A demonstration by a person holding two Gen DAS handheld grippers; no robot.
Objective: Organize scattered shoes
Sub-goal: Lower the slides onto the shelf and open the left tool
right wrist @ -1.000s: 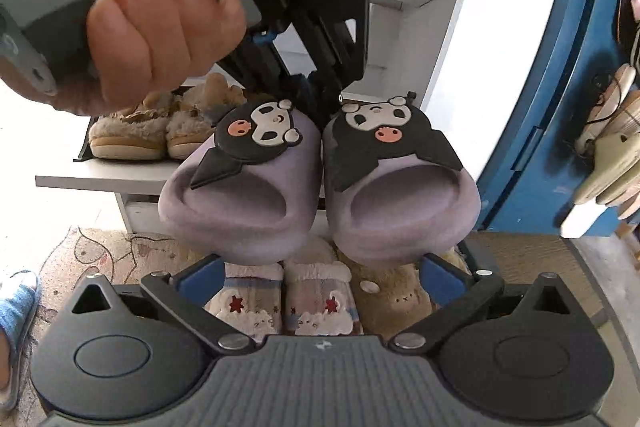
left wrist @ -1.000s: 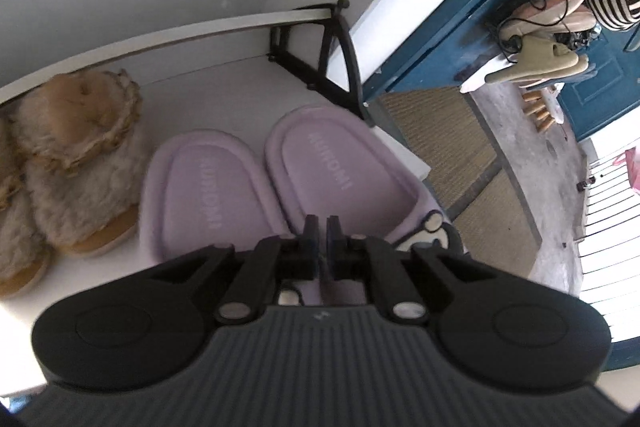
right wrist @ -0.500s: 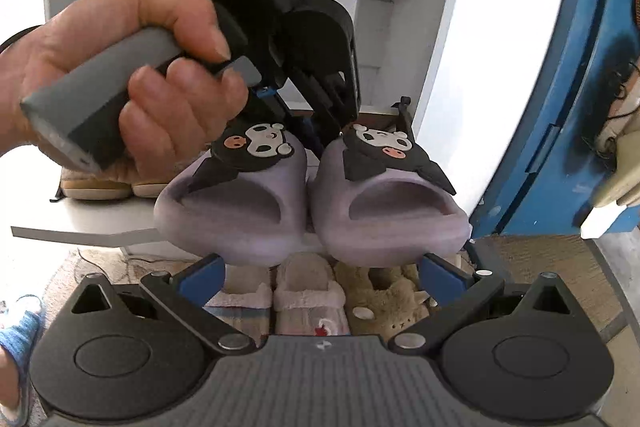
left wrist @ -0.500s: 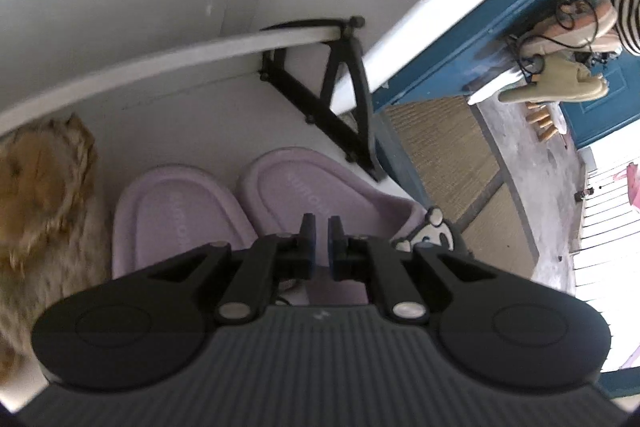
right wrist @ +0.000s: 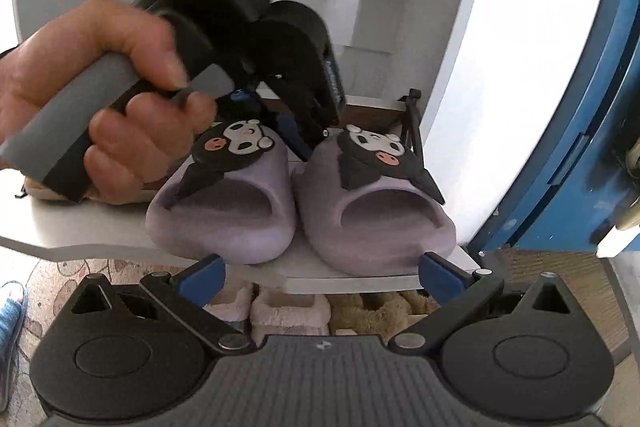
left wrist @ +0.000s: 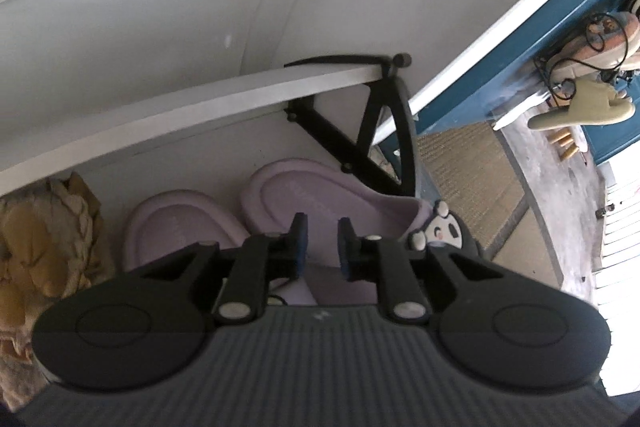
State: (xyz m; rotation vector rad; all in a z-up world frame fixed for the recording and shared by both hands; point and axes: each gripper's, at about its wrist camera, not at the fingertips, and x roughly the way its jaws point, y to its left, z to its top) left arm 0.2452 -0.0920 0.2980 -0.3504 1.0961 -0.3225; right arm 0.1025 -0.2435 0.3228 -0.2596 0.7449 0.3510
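**Shelf board carries the lilac pair, both grippers loose**

White shelf [right wrist: 100,235] fills the middle of the right wrist view, and that is where the task's shoes sit now. Nearest to me, the right gripper [right wrist: 320,273] has its jaws spread wide, one blue pad either side of the toes and neither touching. I read it as standing by in front of the shelf, ready to nudge the toes square rather than to carry.

Just beyond, the two lilac slippers [right wrist: 300,219] rest side by side on the board, toes toward me and cartoon faces up, their inner sides touching. They sit at the right end of the shelf, near the black bracket [left wrist: 380,139], which I take as filling the free slot beside the furry tan slippers [left wrist: 48,227].

Above them, a hand [right wrist: 100,107] holds the left gripper [left wrist: 320,247] angled steeply down into the seam where the two meet. That suits pinching both inner walls in one go. Its jaws stand only narrowly apart, and I see lilac footbed through the gap with neither pad pressing, so the board bears the pair, not the grip.

Below the shelf, plush slippers [right wrist: 288,311] line the lower row. Farther right stand a blue door [right wrist: 580,107] and a woven mat [left wrist: 472,179].
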